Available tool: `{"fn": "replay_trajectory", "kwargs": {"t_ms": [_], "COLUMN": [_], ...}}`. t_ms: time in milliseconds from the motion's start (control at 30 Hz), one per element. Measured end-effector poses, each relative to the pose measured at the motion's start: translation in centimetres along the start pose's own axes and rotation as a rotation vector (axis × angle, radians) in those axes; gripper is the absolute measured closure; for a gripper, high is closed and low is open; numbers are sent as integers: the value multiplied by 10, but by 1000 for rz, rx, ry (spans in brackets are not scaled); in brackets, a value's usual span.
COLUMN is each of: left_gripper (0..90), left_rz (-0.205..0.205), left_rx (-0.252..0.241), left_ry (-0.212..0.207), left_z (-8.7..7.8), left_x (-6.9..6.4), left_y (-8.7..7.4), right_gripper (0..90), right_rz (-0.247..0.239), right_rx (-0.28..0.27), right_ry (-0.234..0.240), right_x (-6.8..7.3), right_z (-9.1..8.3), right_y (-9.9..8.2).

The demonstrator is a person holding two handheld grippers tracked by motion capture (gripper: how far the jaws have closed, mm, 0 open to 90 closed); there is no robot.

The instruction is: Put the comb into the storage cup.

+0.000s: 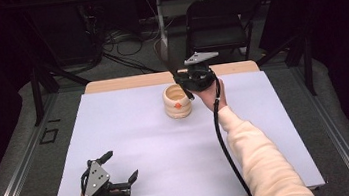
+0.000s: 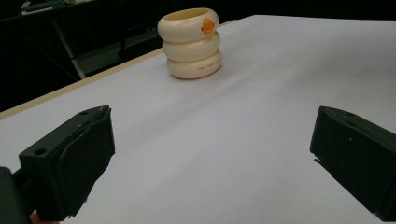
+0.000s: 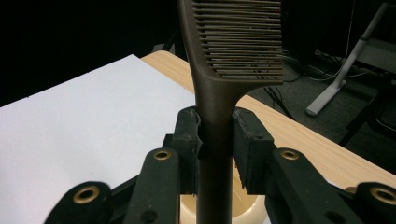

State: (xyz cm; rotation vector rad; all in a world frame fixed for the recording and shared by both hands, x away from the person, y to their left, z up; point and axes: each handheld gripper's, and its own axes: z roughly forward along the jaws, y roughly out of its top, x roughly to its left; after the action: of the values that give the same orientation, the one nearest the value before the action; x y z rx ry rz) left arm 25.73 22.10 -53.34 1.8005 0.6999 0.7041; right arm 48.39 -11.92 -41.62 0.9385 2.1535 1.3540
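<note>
A cream holder [image 1: 177, 102] made of three stacked rings with an orange dot stands on the far middle of the white sheet [image 1: 143, 147]; it is also in the left gripper view [image 2: 189, 44]. My right gripper [image 1: 180, 77] hovers just above and to the right of it, shut on the handle of a dark brown comb [image 1: 164, 55]. The comb [image 3: 236, 42] stands teeth up, and its handle runs down between the pads [image 3: 216, 140] over the holder's opening [image 3: 245, 207]. My left gripper [image 1: 120, 166] rests near the front left, jaws wide apart and empty [image 2: 210, 158].
The sheet covers a wooden table whose bare far edge [image 1: 125, 83] shows. A black folding chair [image 1: 218, 19] and floor cables [image 1: 120, 44] lie beyond it. Dark frame legs [image 1: 38, 89] stand at the left.
</note>
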Motion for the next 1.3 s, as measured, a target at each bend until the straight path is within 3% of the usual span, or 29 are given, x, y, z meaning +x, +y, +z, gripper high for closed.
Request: {"fn": "replay_trajectory", "kwargs": {"t_ms": [1300], "left_gripper": [1], "left_rz": [-3], "left_rx": [-3], "left_ry": [0], "left_z": [0], "left_x": [1], "left_y": [0], "right_gripper": [720], "right_rz": [-6], "right_rx": [-94], "right_ry": [-31], "right_x": [2], "right_z": [25], "right_y": [5]}}
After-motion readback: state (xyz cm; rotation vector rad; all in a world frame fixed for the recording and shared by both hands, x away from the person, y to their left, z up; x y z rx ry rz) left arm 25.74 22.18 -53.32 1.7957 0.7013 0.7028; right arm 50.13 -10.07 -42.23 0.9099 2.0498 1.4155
